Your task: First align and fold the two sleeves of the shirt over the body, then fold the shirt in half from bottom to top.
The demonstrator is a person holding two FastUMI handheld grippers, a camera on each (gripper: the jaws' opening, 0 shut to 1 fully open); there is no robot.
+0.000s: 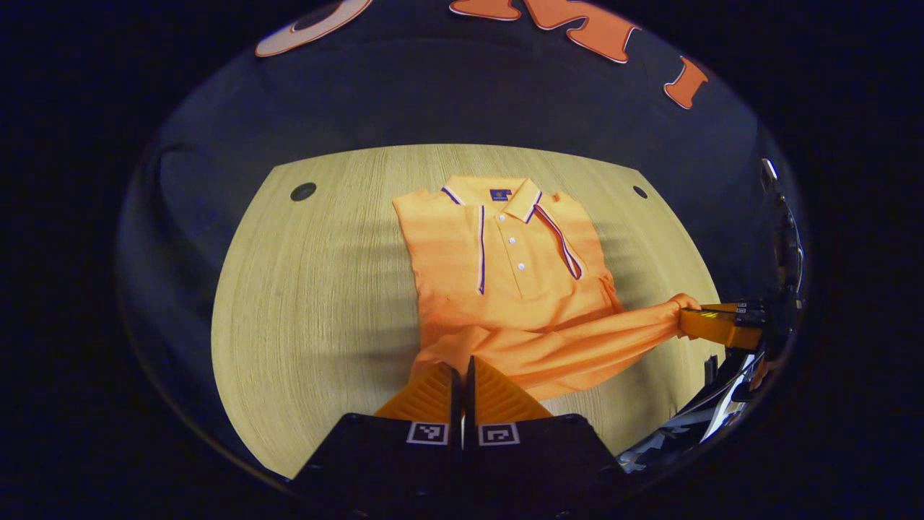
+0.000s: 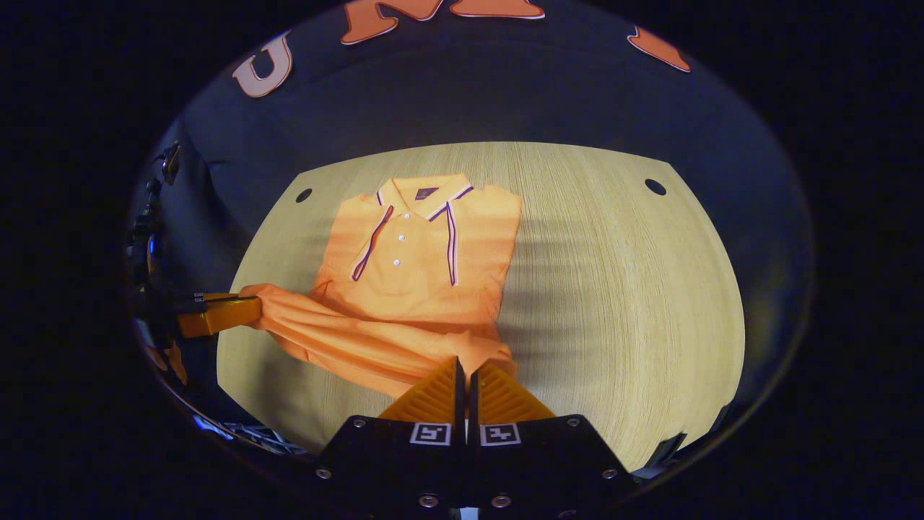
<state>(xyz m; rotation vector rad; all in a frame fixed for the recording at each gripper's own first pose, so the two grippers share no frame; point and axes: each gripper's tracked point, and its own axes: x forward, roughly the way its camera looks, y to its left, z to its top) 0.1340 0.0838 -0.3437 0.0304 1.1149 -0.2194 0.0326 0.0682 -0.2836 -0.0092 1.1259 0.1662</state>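
Note:
An orange polo shirt (image 1: 505,267) lies collar-away on the wooden table (image 1: 310,289), both sleeves folded in over the body. Its bottom hem is lifted and stretched between the two grippers. In the left gripper view, my left gripper (image 1: 464,363) is shut on one hem corner, and the right gripper (image 1: 686,314) pinches the other corner at the table's right side. In the right gripper view, the shirt (image 2: 411,267) sits left of centre. There my right gripper (image 2: 465,363) is shut on its hem corner, and the left gripper (image 2: 249,303) holds the far corner.
Small round holes mark the table's back corners (image 1: 303,191) (image 2: 655,186). Bare tabletop (image 2: 613,289) spreads wide beside the shirt. Dark cloth walls the booth behind the table. A metal frame (image 1: 783,238) stands at the table's side edge.

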